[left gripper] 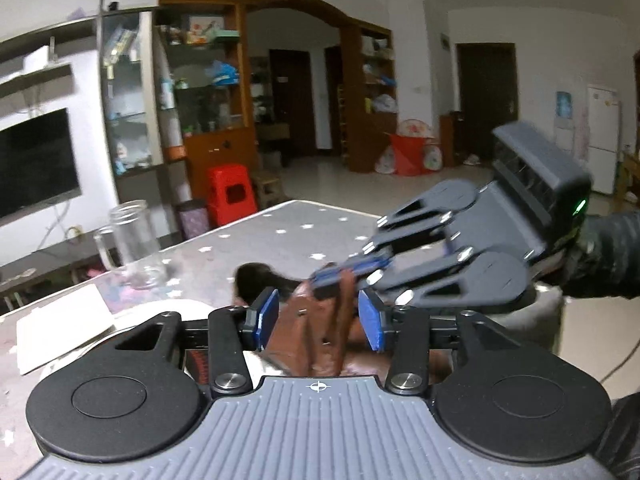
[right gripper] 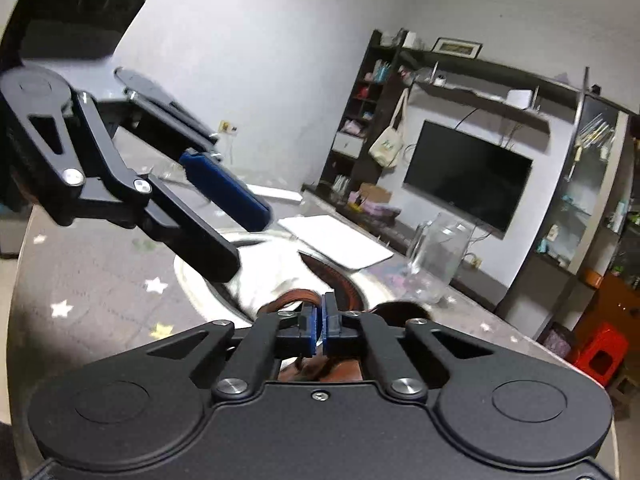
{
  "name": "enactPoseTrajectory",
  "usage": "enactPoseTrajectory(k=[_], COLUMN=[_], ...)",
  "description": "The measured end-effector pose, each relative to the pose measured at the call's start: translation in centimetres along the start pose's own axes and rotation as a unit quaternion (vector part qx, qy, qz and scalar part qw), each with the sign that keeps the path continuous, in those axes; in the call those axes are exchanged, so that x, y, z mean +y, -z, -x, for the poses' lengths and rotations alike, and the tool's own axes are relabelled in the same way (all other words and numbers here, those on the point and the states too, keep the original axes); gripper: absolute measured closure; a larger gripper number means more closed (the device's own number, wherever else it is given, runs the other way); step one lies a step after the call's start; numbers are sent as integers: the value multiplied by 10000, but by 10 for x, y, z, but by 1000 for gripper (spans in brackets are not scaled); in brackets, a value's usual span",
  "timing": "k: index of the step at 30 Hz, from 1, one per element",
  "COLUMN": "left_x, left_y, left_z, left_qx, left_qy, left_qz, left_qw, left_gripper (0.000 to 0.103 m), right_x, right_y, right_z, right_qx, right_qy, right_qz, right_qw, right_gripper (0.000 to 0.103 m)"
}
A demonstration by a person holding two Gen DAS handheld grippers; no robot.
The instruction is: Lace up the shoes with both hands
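A brown leather shoe sits on the table right under my left gripper, which is open with its blue pads either side of the shoe's tongue area. My right gripper comes in from the right, its blue pads closed together at the shoe's top. In the right wrist view the right gripper is shut, pads pressed together just above the brown shoe; whether a lace is pinched between them is too small to tell. The open left gripper hangs at upper left.
A clear glass jar stands on the grey star-patterned table, also in the right wrist view. White paper and a white round plate lie near the shoe. A red stool stands beyond the table.
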State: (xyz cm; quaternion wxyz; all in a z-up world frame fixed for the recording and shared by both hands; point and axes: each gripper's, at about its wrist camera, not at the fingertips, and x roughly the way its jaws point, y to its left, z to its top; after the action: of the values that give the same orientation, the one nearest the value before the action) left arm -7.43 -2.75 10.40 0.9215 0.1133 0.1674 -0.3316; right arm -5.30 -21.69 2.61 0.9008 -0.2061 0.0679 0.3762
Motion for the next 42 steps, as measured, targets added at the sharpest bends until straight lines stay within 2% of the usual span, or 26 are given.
enactPoseTrajectory(k=[4, 6, 12, 14, 16, 18, 21, 26, 29, 33, 34, 35, 37, 40, 42], left_x=[-2, -10, -32, -34, -35, -34, -33, -38, -40, -40, -38, -36, -31, -26, -23], left_y=[5, 1, -16, -22, -28, -30, -34, -39, -41, -36, -33, -31, -27, -24, -25], left_z=[-12, -24, -42, -45, -46, -45, -40, -27, -22, -16, -14, -12, -9, -8, -9], left_qx=[111, 34, -566, -712, -831, -899, -1067, -1200, -1261, -1216, -1173, -1129, -1047, -965, -920], left_qy=[20, 116, 270, 294, 327, 334, 355, 370, 434, 310, 251, 192, 47, -44, -57], left_qz=[-133, -301, -721, -731, -721, -670, -577, -590, -506, -431, -388, -344, -253, -172, -184], left_qw=[9998, 9995, 9954, 9943, 9934, 9931, 9920, 9903, 9898, 9912, 9920, 9928, 9942, 9952, 9956], left_gripper=[58, 58, 58, 64, 84, 91, 95, 95, 96, 97, 97, 97, 97, 97, 97], right_x=[-9, -12, -19, -20, -23, -25, -29, -43, -52, -63, -65, -69, -81, -95, -101], right_y=[-12, -17, -34, -37, -41, -43, -45, -44, -42, -37, -36, -33, -23, -4, 11], right_z=[13, 19, 38, 42, 48, 51, 58, 62, 64, 66, 66, 65, 60, 45, 31], right_qx=[-155, -225, -429, -474, -530, -573, -652, -717, -760, -795, -789, -760, -649, -249, 68], right_qy=[-8, -46, -137, -123, -157, -168, -157, -163, -172, -150, -125, -52, 67, 231, 22], right_qz=[-197, -282, -382, -331, -364, -380, -414, -707, -960, -1230, -1278, -1359, -1604, -1774, -2008], right_qw=[9997, 9993, 9983, 9982, 9978, 9975, 9969, 9948, 9923, 9891, 9886, 9878, 9849, 9835, 9796], right_gripper=[101, 101, 101, 101, 101, 101, 101, 100, 100, 100, 92, 79, 70, 70, 70])
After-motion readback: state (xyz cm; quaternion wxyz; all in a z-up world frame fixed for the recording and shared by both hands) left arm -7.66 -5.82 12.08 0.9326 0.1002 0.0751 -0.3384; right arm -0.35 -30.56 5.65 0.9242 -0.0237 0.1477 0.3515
